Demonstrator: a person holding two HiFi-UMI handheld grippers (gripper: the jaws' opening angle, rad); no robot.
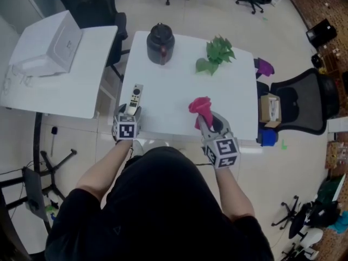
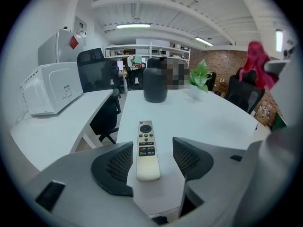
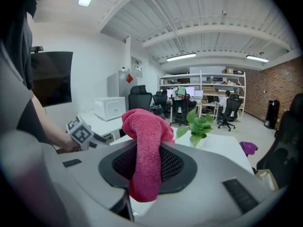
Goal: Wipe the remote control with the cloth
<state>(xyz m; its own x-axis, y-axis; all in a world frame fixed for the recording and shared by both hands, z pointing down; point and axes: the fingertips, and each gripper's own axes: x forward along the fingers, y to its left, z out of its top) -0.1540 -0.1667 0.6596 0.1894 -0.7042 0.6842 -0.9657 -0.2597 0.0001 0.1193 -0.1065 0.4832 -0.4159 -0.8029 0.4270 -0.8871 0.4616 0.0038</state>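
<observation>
A pale remote control [image 1: 134,98] [image 2: 147,148] lies flat on the white table [image 1: 174,97] near its front left corner, buttons up. My left gripper [image 1: 130,115] [image 2: 150,162] hovers just above its near end with the jaws standing wide on either side, not touching it. My right gripper [image 1: 206,123] [image 3: 150,167] is shut on a pink cloth [image 1: 201,109] [image 3: 146,148], which bunches above the jaws and hangs below them, over the table's front edge to the right of the remote.
A black kettle-like pot [image 1: 160,42] and a small green plant [image 1: 216,53] stand at the table's far side. A second white desk [image 1: 60,69] with a white appliance [image 1: 46,50] lies to the left. A black office chair [image 1: 299,102] sits at the right.
</observation>
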